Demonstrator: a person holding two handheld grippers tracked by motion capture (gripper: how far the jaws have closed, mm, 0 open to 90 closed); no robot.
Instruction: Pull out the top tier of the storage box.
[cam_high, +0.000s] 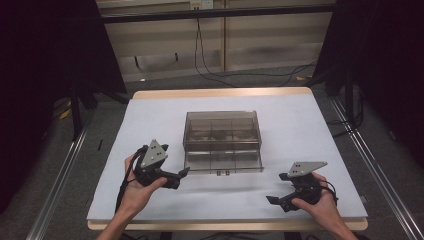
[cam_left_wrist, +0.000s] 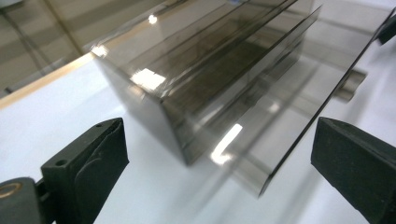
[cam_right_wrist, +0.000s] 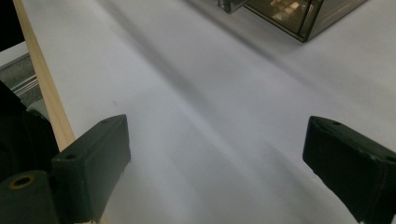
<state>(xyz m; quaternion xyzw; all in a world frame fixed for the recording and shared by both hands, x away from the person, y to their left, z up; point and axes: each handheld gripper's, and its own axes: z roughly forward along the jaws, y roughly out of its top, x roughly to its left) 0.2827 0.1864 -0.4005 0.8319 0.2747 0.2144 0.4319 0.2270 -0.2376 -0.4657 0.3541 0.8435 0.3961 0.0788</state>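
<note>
A smoky clear plastic box (cam_high: 221, 131) with inner compartments stands mid-table, and its lid (cam_high: 223, 162) lies folded out flat toward me. My left gripper (cam_high: 181, 176) sits just left of the lid's near corner and points right at it. In the left gripper view the box (cam_left_wrist: 205, 79) looms close, and the lid's edge (cam_left_wrist: 299, 140) runs ahead between the wide-apart jaws of the left gripper (cam_left_wrist: 219, 158), touching neither. My right gripper (cam_high: 276, 190) rests near the front right, pointing left. It is open (cam_right_wrist: 217, 163) over bare white surface, with the box corner (cam_right_wrist: 299, 14) far off.
The table (cam_high: 300, 125) has a white cover and a wooden rim (cam_high: 220, 93). Beyond it cables (cam_high: 210, 70) trail over the floor. Metal rails (cam_high: 370, 165) run along both sides, and dark curtains hang at left and right.
</note>
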